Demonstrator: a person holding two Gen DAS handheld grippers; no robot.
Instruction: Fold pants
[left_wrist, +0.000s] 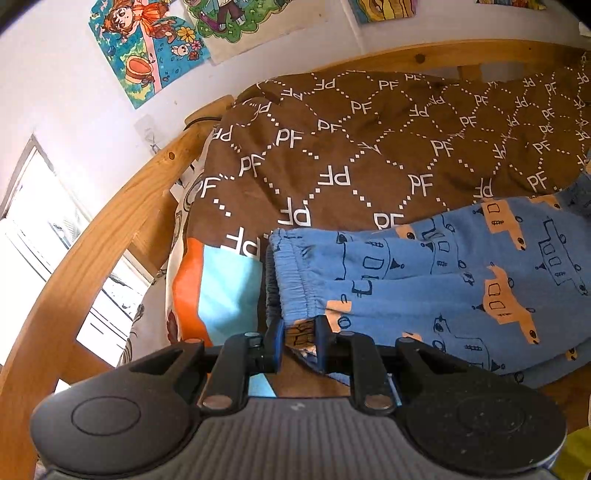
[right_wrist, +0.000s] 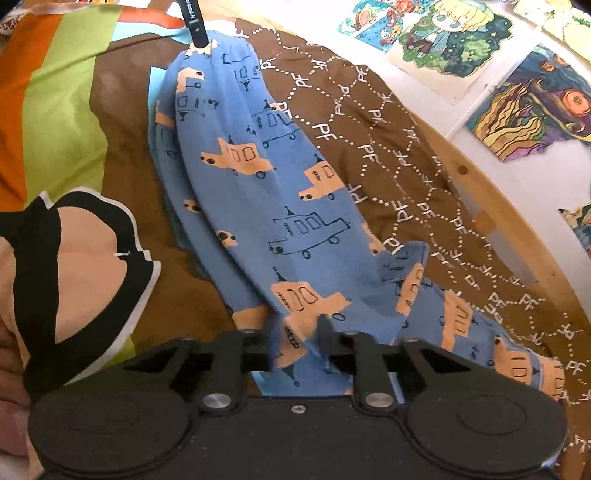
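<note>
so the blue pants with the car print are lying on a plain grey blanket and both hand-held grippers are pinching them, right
Not quite. The blanket is not plain grey: it is brown with a white dotted diamond grid and "PF" letters, as the left wrist view shows. The rest holds: the left hand-held gripper pinches the blue pants at the waistband end, and the right hand-held gripper pinches them lower down.

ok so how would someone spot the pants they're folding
On the wooden bed, a brown cover with white letters is spread out. The pants lie on it: blue, printed with orange cars, unlike anything around them.
</note>
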